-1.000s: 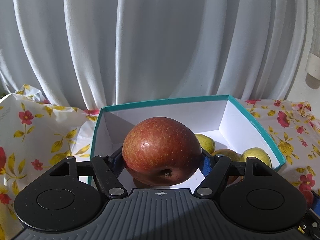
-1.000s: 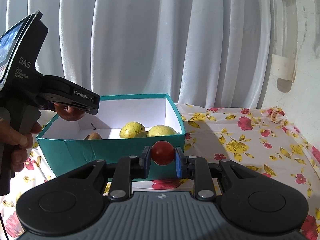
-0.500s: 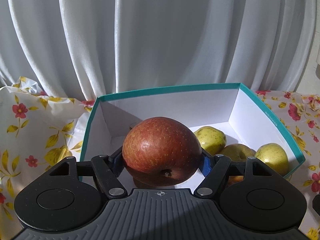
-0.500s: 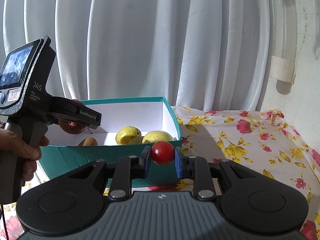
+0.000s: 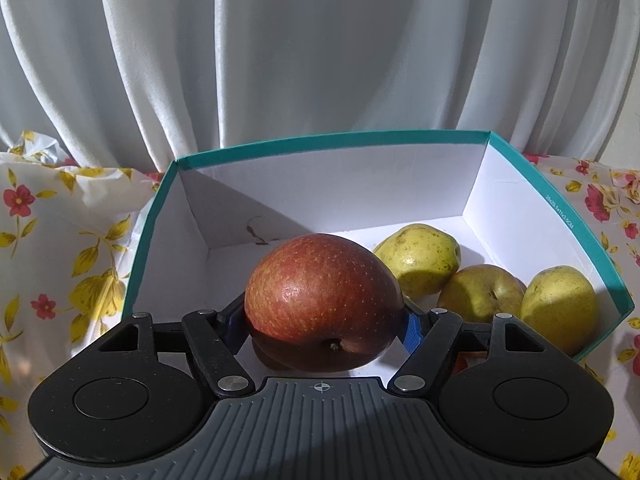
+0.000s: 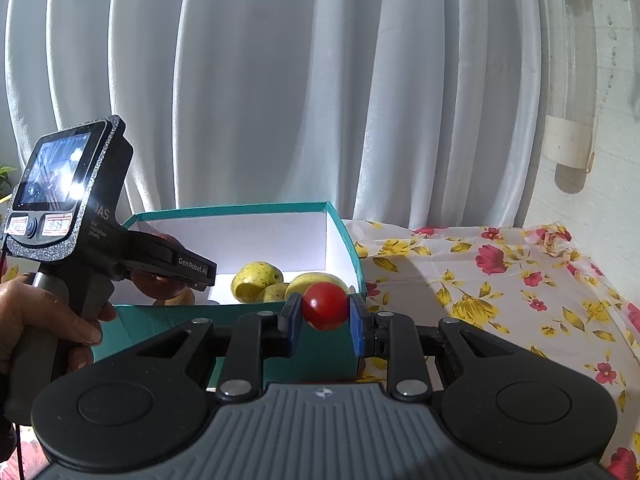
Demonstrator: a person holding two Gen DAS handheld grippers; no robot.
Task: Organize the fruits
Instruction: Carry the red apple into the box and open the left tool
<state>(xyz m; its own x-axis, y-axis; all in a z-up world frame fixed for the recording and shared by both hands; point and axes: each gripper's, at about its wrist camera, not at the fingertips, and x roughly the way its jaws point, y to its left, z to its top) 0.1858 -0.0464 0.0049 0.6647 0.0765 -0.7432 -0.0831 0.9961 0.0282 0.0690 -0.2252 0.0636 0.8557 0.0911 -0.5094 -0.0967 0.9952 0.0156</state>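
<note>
The teal box serves as the landmark. In the left wrist view, flowered cloth lies left of the box and a white curtain hangs behind it. The left gripper is clamped on a red apple, held over the left half of the box's white interior, above the floor, with a shadow under it. To the right of the apple, three yellow-green fruits sit together against the box's right wall. Only this view shows a small brown mark on the inner back wall.

From the right wrist view, a hand at far left grips the left device's handle, its screen lit; neither shows in the other view. The box's outer teal front is visible here. The right gripper pinches a small red tomato outside the box, in front of its near right corner. Right of the box the cloth stretches to a wall with a pale tube mounted on it.
</note>
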